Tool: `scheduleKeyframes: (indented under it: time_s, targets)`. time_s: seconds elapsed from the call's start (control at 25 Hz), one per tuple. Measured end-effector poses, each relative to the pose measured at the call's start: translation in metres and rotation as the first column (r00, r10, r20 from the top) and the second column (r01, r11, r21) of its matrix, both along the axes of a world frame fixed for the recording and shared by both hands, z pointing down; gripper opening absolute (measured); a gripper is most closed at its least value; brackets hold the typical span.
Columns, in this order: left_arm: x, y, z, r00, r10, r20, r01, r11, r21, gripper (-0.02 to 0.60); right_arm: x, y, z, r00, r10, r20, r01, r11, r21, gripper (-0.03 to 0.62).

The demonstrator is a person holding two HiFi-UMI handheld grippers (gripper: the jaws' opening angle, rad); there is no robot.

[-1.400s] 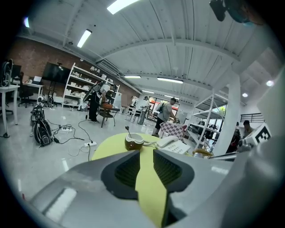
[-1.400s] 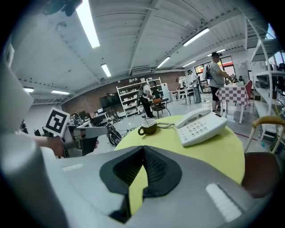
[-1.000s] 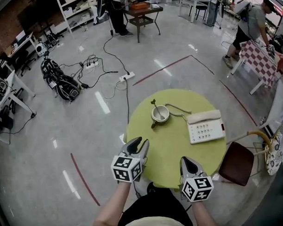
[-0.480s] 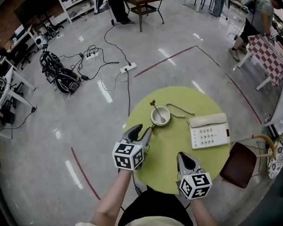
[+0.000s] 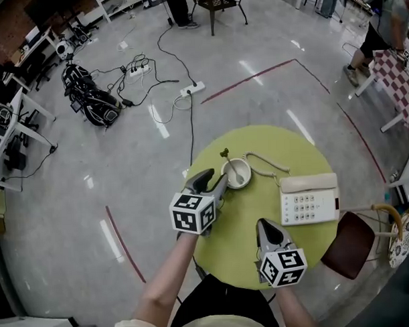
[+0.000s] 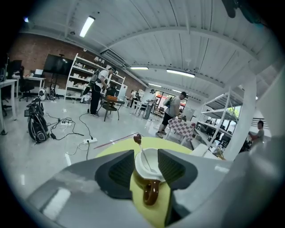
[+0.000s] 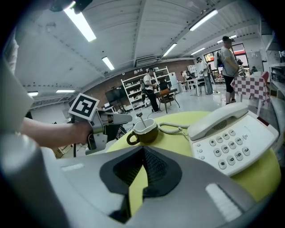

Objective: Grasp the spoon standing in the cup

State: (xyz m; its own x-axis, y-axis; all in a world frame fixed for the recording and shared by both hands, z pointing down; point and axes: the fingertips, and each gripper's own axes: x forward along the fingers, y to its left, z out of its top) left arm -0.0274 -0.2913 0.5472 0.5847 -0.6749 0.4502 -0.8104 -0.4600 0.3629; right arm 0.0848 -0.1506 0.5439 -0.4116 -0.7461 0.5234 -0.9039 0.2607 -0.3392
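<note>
Brown ceramic cup with the white inside: where does it stand?

On the round yellow-green table, toward its far left side, left of the white push-button telephone. The thin metal spoon with the dark knob on its end stands in it, leaning to the far left.

Has the spoon been taken?

Not yet. The left claw sits just near-left of the cup. Its jaws have just been opening and stand wide. In the left gripper view the cup and spoon show through the gap, beyond the pads, and nothing is pressed.

And the right claw?

Clenched on nothing, over the near part of the table, well apart from the cup.

So what is left?

Nearly all of it, I judge. The approach looks about done, but the left claw must get its pads round the spoon's stem above the rim and close. The rim, and the cup's ear facing the claw, could be knocked on the way.
</note>
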Motion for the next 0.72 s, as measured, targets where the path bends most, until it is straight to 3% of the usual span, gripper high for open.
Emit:
scheduleKeyframes:
  time_s: [0.72]
  targets:
    - [0.016, -0.052, 0.028, 1.000, 0.021, 0.019, -0.020, 0.998, -0.056, 0.176, 0.013, -0.020, 0.023, 1.000, 0.002, 0.022, -0.001, 0.998, -0.061, 0.002]
